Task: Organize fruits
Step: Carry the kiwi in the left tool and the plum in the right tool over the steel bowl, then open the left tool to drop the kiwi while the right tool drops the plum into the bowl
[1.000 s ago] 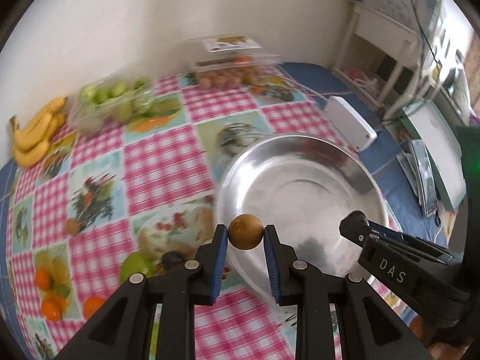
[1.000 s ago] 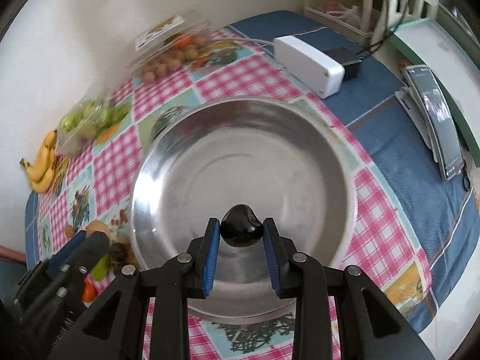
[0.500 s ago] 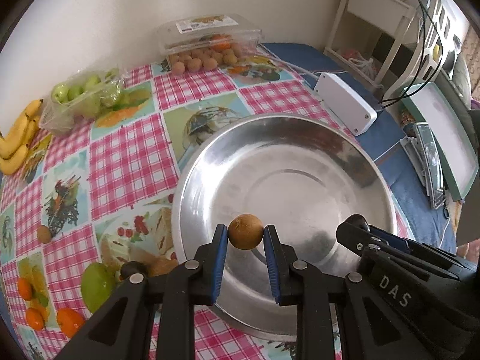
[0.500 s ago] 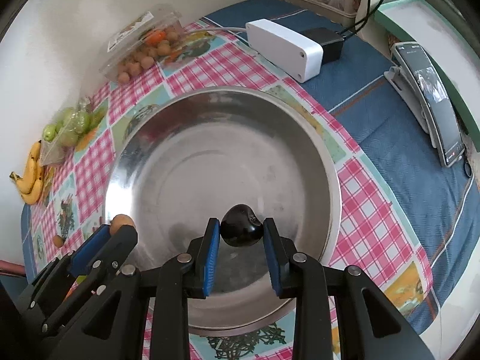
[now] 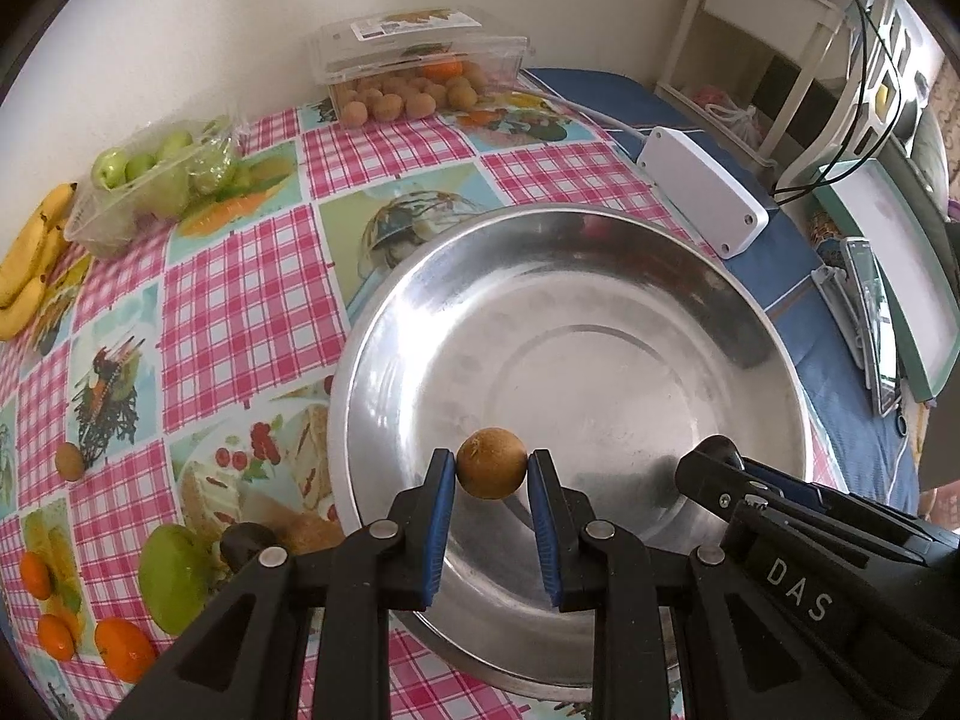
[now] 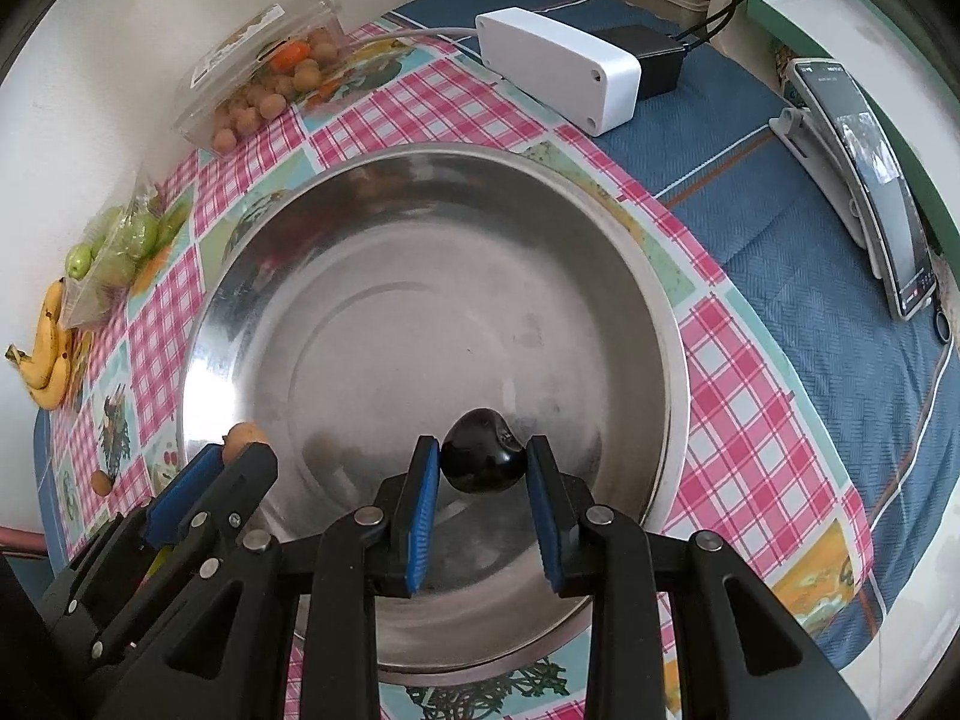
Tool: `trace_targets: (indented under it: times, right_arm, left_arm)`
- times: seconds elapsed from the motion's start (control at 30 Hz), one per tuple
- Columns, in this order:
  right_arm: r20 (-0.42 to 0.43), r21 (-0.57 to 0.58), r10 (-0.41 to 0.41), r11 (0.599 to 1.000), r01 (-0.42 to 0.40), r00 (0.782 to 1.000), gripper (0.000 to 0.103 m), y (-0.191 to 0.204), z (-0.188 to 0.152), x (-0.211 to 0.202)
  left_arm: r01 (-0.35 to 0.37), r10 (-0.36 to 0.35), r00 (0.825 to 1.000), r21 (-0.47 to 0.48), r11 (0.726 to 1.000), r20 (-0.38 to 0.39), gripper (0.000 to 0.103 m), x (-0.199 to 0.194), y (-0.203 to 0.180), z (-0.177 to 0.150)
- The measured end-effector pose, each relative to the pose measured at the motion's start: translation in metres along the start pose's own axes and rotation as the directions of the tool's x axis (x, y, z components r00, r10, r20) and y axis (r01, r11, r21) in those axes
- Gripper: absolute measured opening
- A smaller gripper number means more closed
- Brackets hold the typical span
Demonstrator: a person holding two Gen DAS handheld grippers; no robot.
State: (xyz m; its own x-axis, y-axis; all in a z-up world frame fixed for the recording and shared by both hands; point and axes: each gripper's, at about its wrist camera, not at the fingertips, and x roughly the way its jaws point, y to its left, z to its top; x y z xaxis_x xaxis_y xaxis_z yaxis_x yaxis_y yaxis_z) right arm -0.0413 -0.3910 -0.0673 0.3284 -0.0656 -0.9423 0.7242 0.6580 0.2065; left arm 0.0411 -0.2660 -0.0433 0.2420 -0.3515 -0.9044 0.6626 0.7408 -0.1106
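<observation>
A big steel bowl (image 5: 420, 276) (image 6: 654, 276) stands on the checked tablecloth with nothing in it. Over its near left side my left gripper (image 5: 492, 471) (image 6: 231, 450) is shut on a small round brown fruit (image 5: 492, 463) (image 6: 243, 435). My right gripper (image 6: 483, 462) is shut on a dark, glossy plum-like fruit (image 6: 483, 459) above the bowl's near part. In the left wrist view the right gripper's fingers (image 5: 714, 459) come in from the lower right, and what they hold is hidden.
Left of the bowl lie a green apple (image 5: 174, 576), oranges (image 5: 123, 648), a small brown fruit (image 5: 69, 461) and a dark fruit (image 5: 246, 540). Bananas (image 5: 30, 264), a tub of green fruit (image 5: 156, 186) and a clear box of brown fruit (image 5: 414, 72) line the wall. A white box (image 6: 558, 69) and a phone (image 6: 870, 186) lie right.
Both grippers have sunk toward the bowl and come over it, each keeping its fruit. The bowl now fills more of both views.
</observation>
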Motion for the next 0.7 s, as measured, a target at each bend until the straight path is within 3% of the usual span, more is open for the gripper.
trace_targets:
  times: [0.47, 0.7]
  right_arm:
    - [0.049, 0.004, 0.019, 1.0, -0.019, 0.999, 0.039, -0.003, 0.003, -0.019]
    - [0.074, 0.001, 0.023, 1.0, -0.024, 0.997, 0.043, -0.004, 0.006, -0.029]
  left_arm:
    - [0.001, -0.001, 0.999, -0.016, 1.0, 0.032, 0.033, -0.021, 0.005, 0.004]
    - [-0.045, 0.049, 0.998, -0.099, 0.994, 0.034, 0.038, -0.033, 0.027, 0.003]
